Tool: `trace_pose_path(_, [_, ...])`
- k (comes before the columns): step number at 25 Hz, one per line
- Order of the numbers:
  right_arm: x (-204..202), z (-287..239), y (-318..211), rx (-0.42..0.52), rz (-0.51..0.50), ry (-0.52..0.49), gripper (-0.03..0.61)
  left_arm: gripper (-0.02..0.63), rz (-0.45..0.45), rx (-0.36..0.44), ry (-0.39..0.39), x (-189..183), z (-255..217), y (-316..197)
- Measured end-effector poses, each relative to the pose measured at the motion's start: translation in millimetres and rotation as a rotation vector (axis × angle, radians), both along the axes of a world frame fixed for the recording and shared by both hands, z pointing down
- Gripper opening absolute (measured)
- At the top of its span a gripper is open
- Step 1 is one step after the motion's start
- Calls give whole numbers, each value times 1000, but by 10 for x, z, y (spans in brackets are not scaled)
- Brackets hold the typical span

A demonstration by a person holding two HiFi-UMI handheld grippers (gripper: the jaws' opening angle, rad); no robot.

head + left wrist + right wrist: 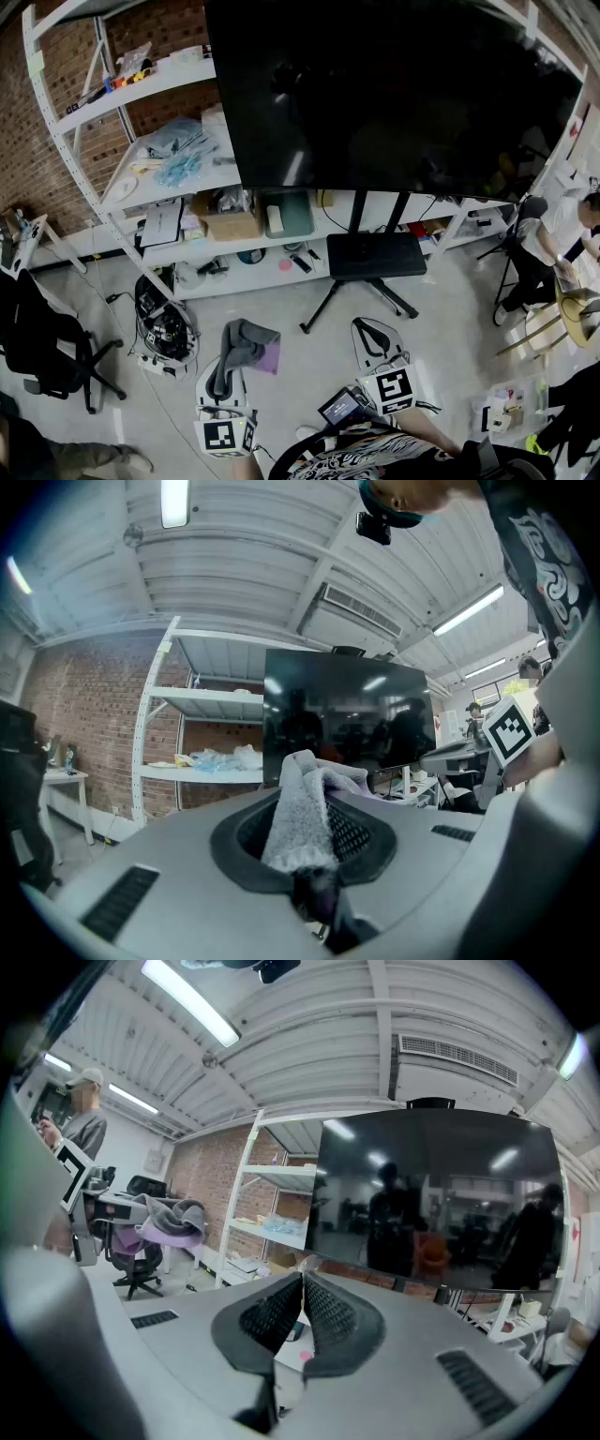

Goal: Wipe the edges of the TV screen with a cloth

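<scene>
Now | L gripper [314, 797] jaws pinch cloth [296, 822] | R gripper [303, 1283] jaws together | TV [394, 94] prob. untouched

Fluffy, napped cloth [300, 808]; glossy, mirror-smooth TV screen [394, 94]; rough brick wall [19, 150]; painted metal shelving [150, 82].

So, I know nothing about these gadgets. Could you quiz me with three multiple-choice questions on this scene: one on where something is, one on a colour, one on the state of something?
1. Where is the cloth?
A. on a shelf
B. in the left gripper
C. on the floor

2. What colour is most of the cloth?
A. grey
B. green
C. yellow

3. How do the right gripper's jaws stand?
A. wide apart
B. shut on the cloth
C. shut, nothing between

Answers:
1 B: the cloth is pinched in the left gripper.
2 A: its fluffy face is grey, with a purple part.
3 C: the right gripper shows its jaws pressed together, nothing between them.
</scene>
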State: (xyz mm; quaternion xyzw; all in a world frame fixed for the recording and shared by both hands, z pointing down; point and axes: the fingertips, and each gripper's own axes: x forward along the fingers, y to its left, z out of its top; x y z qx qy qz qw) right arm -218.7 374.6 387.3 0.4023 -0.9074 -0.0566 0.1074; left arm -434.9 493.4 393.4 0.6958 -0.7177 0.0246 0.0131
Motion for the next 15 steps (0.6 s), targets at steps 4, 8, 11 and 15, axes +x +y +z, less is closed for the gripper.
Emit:
trace_pose_path(4, [15,1,43,6,11,9,34,61,2,-17,0,-17,34,87])
trace_pose_path(8, [13,65,83,-2,18,19,34,61,31,-26,-35,3,67,116])
trace_pose_path(11, [3,70,132,4,22,25,34,61,44,-38,-52,24,87,150])
trace_pose_path(15, [-16,57,193,-3,34,19,34,61,37,-34,-50,-24,92,210])
